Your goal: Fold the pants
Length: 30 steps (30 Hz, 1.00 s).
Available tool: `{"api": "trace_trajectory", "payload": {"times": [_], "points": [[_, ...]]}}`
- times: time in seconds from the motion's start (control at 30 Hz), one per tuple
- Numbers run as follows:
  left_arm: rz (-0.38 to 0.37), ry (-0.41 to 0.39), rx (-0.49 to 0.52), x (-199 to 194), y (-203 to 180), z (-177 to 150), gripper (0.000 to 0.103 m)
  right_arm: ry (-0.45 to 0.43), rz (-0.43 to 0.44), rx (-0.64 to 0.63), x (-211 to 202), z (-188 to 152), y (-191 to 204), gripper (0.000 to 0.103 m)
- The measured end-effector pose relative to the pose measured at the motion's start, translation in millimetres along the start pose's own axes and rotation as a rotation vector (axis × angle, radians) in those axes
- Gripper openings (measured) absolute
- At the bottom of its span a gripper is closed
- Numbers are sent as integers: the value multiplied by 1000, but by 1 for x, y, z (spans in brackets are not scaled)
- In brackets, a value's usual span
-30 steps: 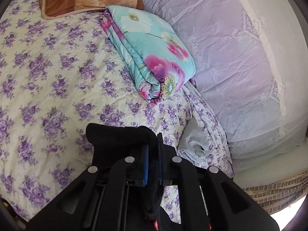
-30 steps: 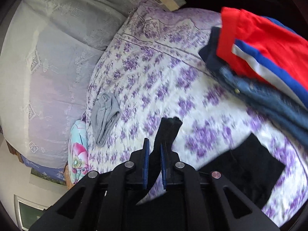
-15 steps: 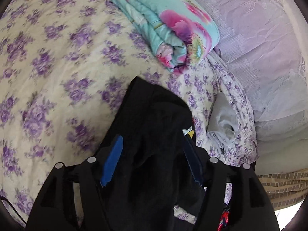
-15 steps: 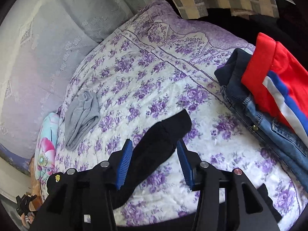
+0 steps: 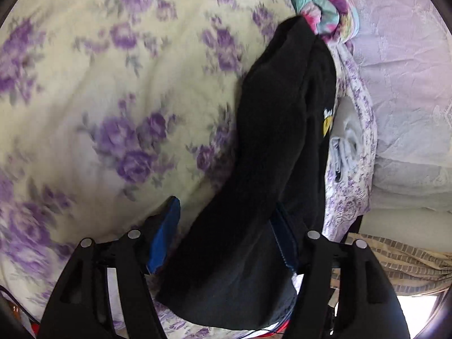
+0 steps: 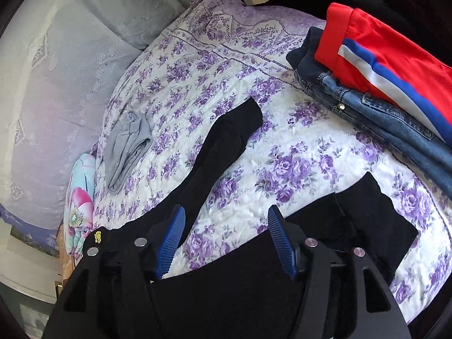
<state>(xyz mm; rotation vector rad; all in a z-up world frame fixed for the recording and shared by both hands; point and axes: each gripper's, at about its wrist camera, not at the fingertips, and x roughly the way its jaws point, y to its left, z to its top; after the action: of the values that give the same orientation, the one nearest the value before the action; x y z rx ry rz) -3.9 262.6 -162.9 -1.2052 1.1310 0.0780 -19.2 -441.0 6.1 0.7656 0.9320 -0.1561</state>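
The black pants (image 5: 271, 152) lie on the purple-flowered bedspread (image 5: 113, 84). In the left wrist view they run as a long dark band from between my fingers up to the folded quilt. My left gripper (image 5: 226, 231) is open, its blue pads apart on either side of the fabric. In the right wrist view one black leg (image 6: 220, 147) stretches away across the bed and another black part (image 6: 375, 220) lies at the right. My right gripper (image 6: 226, 240) is open above the bedspread, holding nothing.
A folded floral quilt (image 5: 325, 0) lies at the far end. A grey garment (image 6: 127, 147) lies near the bed's edge. A stack of jeans (image 6: 367, 107) and red striped clothing (image 6: 395, 65) sits at the right. A lilac lace curtain (image 6: 56, 70) hangs beside the bed.
Both grippers were shut on the black pants a second ago and have opened. The pants have dropped onto the bed, and both grippers have come lower and closer to the bedspread.
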Motion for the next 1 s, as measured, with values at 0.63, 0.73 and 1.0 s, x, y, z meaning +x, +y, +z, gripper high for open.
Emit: {"api": "trace_trajectory", "payload": {"times": [0.63,0.73,1.0], "points": [[44,-39,90,12,-26,-47,82,-22,-7,78,-46,-50,-41,70],[-40,-30,97,22,-38,-52,80,-17,-4,105,-46,-51,-49,70],[-65,-62,-30,50,-35,-39,48,-28,23,99,-50,-46,-46,70]]}}
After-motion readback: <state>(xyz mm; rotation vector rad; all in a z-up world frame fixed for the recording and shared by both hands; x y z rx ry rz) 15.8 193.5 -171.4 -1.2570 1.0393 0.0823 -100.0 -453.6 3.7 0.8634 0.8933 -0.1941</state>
